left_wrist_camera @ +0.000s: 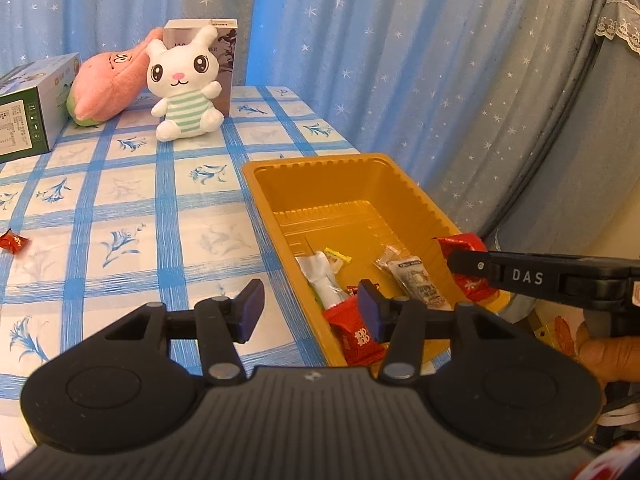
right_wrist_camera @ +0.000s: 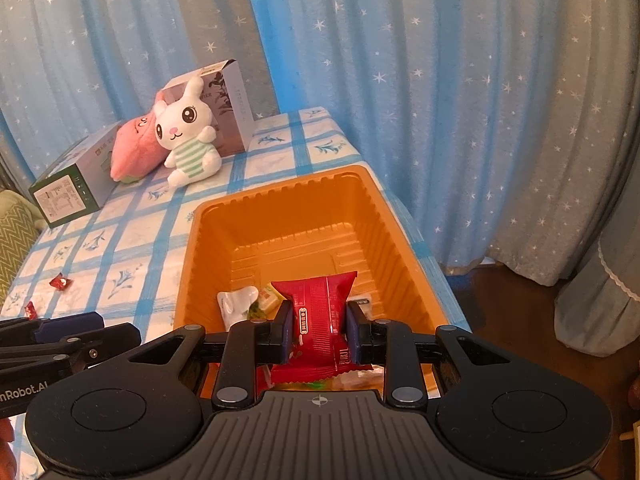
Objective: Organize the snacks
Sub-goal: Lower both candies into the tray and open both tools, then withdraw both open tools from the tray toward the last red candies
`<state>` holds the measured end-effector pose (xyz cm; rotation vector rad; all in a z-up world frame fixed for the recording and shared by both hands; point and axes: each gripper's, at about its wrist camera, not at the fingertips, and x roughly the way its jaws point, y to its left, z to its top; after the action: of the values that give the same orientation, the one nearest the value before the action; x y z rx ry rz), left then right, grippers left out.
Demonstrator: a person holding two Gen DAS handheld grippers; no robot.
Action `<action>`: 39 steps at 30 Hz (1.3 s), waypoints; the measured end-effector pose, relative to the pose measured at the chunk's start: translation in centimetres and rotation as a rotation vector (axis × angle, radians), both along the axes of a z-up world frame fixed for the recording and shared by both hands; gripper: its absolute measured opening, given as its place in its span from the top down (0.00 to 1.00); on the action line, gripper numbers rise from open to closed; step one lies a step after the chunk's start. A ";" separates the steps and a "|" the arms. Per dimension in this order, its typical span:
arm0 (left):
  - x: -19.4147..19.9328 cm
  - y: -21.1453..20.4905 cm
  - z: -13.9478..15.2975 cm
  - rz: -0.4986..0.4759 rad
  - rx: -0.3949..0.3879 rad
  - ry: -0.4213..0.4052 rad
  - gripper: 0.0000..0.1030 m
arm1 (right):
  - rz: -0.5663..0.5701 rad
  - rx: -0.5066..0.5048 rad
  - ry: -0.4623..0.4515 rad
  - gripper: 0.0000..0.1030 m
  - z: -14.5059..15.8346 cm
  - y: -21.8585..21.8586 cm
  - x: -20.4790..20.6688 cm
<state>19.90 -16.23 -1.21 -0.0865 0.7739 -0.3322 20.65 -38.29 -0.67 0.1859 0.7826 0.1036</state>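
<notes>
A red packet (right_wrist_camera: 320, 320) is held clamped between the jaws of the right gripper (right_wrist_camera: 319, 334), over the near end of the orange tray (right_wrist_camera: 208, 248), in which several other wrapped snacks (left_wrist_camera: 416, 280) are seen. The left gripper (left_wrist_camera: 310, 312) is held with jaws apart and empty above the tray's near left rim. Two red candies (right_wrist_camera: 60, 281) are left on the checked tablecloth (left_wrist_camera: 120, 200), well apart from the tray; a plush rabbit (left_wrist_camera: 184, 84) is seated at the far end.

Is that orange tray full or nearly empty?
Mostly empty: the orange tray holds only a few snack packets at its near end; the far floor is bare.
</notes>
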 end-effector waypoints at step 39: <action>-9.1 9.6 3.7 0.135 0.019 -0.053 0.34 | 0.056 0.089 0.005 0.46 3.4 6.2 -7.1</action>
<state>10.85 -6.63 2.53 -0.1110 0.7150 -0.1985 13.55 -32.08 2.68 0.2484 0.7888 0.1912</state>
